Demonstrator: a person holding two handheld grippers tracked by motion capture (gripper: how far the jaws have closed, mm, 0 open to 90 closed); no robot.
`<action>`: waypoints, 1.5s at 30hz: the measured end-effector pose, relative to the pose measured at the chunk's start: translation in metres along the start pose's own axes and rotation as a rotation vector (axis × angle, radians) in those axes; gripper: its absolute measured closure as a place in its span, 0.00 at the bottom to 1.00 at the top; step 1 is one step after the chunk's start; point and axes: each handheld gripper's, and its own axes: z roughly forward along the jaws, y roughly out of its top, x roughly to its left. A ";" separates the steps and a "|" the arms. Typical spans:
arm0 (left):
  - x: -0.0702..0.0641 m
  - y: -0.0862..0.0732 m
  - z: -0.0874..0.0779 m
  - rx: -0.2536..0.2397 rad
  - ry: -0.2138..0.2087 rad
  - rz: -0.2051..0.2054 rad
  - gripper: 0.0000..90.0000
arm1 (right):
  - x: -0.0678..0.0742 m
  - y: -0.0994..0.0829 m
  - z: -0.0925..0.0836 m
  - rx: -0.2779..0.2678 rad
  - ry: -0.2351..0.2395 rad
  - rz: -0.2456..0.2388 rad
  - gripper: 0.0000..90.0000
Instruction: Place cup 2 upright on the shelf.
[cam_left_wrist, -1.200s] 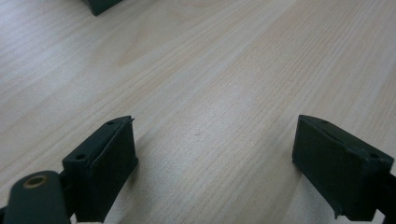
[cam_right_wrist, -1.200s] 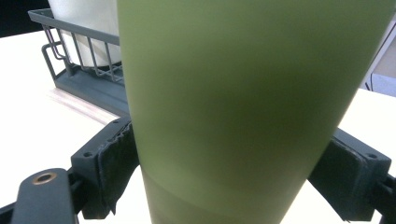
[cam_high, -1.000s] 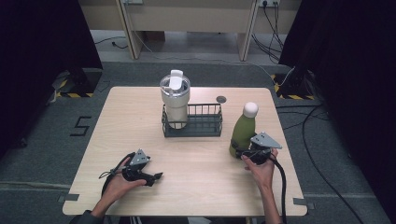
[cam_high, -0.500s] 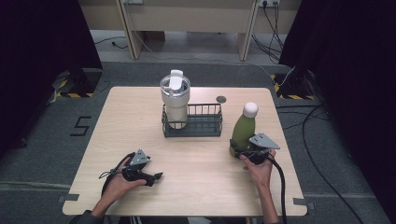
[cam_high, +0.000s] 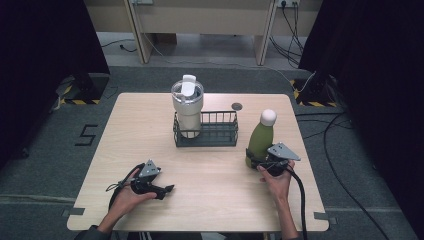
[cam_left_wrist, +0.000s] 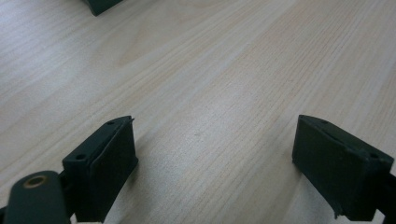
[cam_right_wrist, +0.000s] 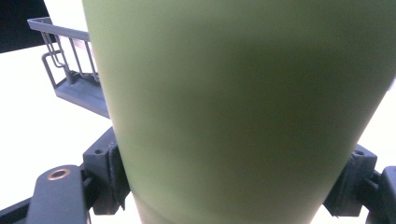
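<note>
Right gripper (cam_high: 257, 164), seen from the high view, sits low against the foot of the tall olive-green bottle with a rounded white cap (cam_high: 261, 136), its jaws having just been closing with the bottle between them; this bottle stands on the pale wooden table (cam_high: 150, 125) near the right edge, just beside the right end of the dark wire basket (cam_high: 219, 132) but outside it. Its long axis runs straight up, cap at the top, with no lean that I can make out. A cream steel tumbler with a clear lid (cam_high: 188, 106) stands inside the basket's left end. Judging from this, the step in hand is securing the bottle; the next move likely calls for a clean vertical lift so the base clears the wire rim. The left gripper (cam_high: 165, 189) rests on the table near the front, well apart from everything. From the left gripper view, its black jaws stand spread wide over bare wood grain with nothing between them. From the right gripper view, the green wall of the bottle (cam_right_wrist: 243, 107) rises upright between the jaws, both pads pressed against its sides low on the body, with the basket (cam_right_wrist: 70, 79) behind to the left.
</note>
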 end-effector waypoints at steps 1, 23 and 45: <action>0.000 0.000 0.000 0.000 0.000 0.000 0.14 | 0.000 0.000 0.000 0.000 0.000 0.000 0.23; 0.000 0.000 0.000 0.002 0.000 0.002 0.14 | 0.004 0.005 -0.004 -0.015 -0.037 -0.023 0.23; 0.000 0.000 0.000 0.001 -0.001 0.002 0.14 | 0.007 0.034 -0.013 -0.035 -0.043 -0.028 0.23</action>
